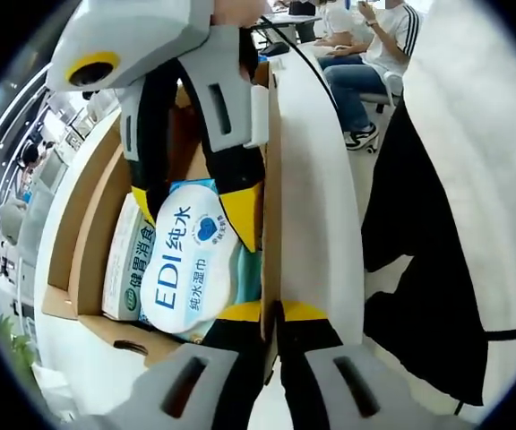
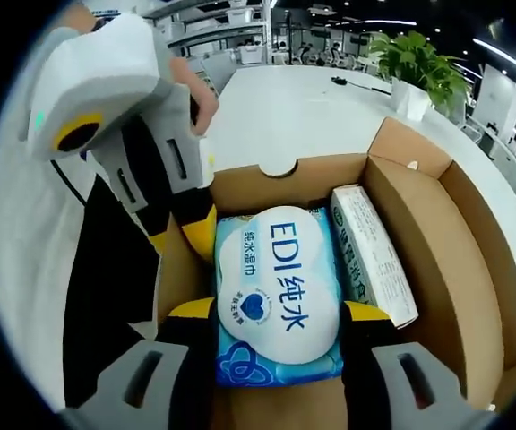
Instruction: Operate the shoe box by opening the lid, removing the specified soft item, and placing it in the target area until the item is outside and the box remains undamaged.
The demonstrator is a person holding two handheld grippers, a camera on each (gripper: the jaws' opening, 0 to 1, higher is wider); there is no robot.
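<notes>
The open cardboard shoe box [image 2: 419,206] lies on a white table. Inside it is a soft blue-and-white wet wipes pack [image 2: 280,287] marked EDI, with a white and green carton [image 2: 370,251] beside it. My right gripper [image 2: 278,311] has a yellow-tipped jaw on each side of the pack and is shut on it. In the left gripper view the same pack [image 1: 186,269] sits between the right gripper [image 1: 191,210], which reaches in from above. My left gripper [image 1: 272,312] is shut on the thin edge of the box's side wall [image 1: 272,179]; it appears as the left gripper [image 2: 182,235] in the right gripper view.
The white table [image 2: 294,107] stretches beyond the box. A potted plant [image 2: 415,58] stands at its far end. A black garment [image 1: 428,269] hangs close beside the box, and seated people [image 1: 374,45] are farther off.
</notes>
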